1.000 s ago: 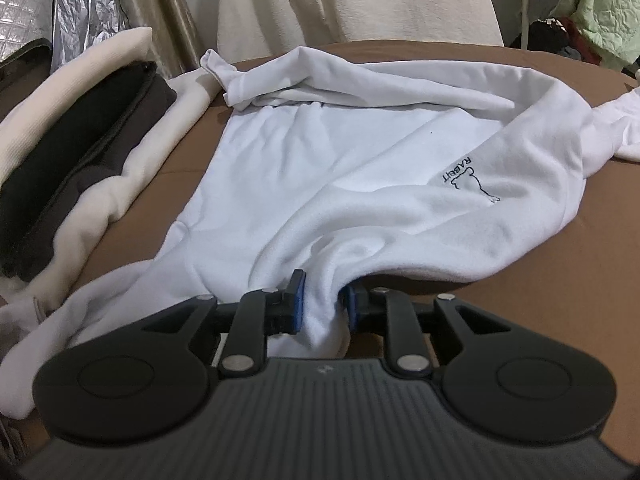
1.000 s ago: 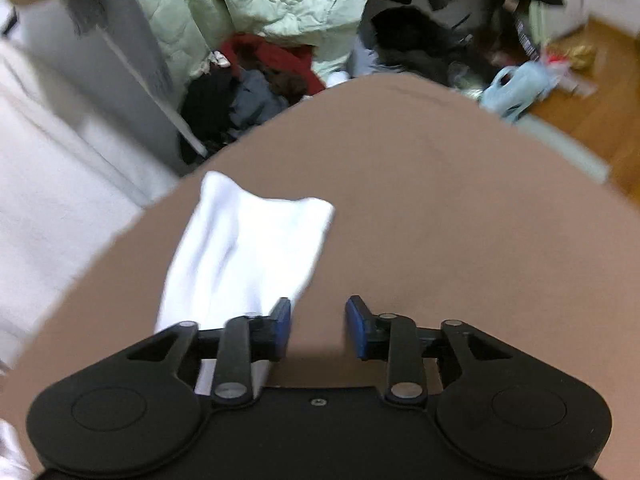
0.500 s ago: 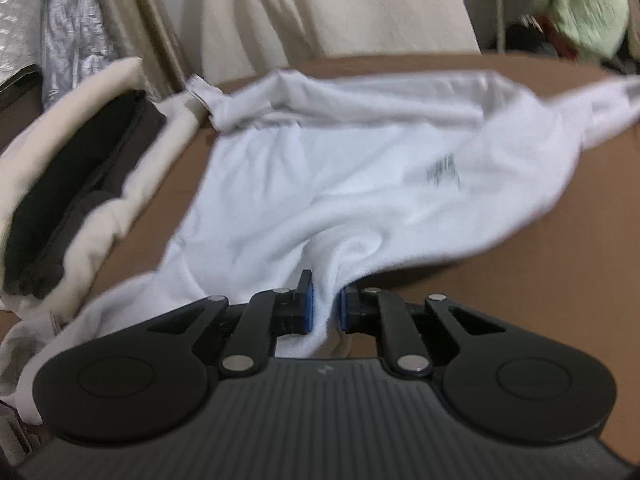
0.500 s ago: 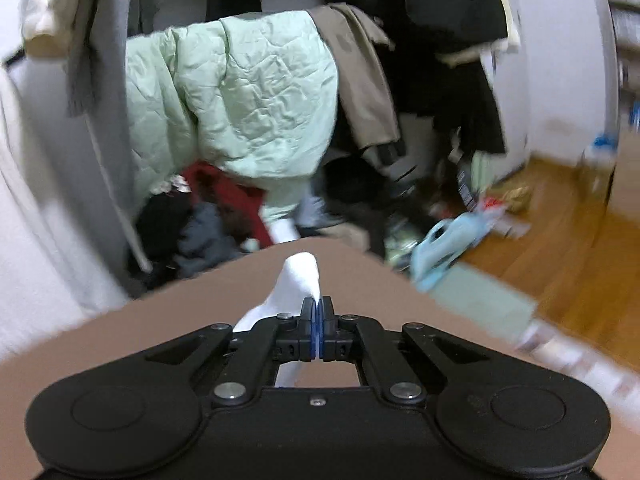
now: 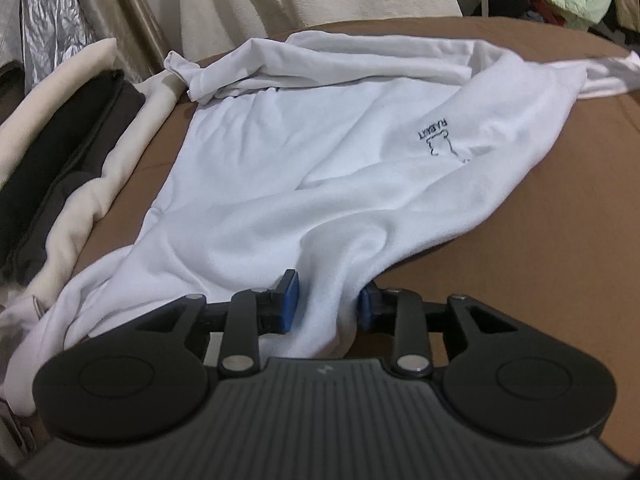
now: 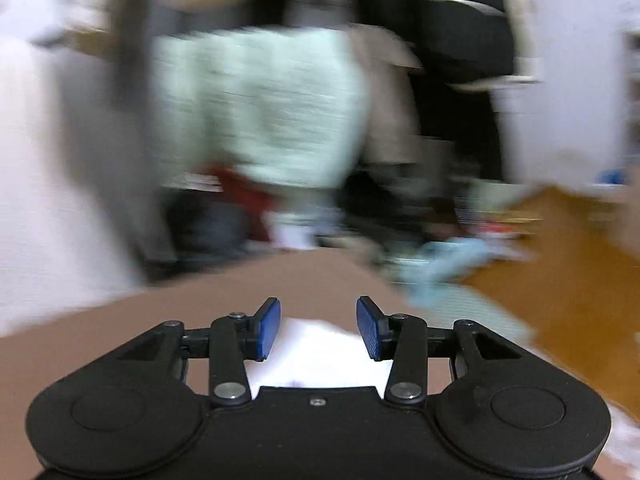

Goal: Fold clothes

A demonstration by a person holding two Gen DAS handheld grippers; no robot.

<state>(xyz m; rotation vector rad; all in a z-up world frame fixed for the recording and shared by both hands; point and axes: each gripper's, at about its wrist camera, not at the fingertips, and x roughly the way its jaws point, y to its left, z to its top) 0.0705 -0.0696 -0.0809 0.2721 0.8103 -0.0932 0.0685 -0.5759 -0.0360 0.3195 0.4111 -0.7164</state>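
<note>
rumpled white fleece sweatshirt (image 5: 304, 168) spread across brown bed surface (image 5: 540, 248), hem bunched at near edge between parted jaws of left gripper (image 5: 326, 304). right gripper (image 6: 318, 326) jaws wide apart, empty, over sleeve end; view blurred.

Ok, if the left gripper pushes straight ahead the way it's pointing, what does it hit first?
The left gripper already has a bunched fold of the white fleece sweatshirt between its open fingers, so it would probably just plough further into that fabric.
</note>
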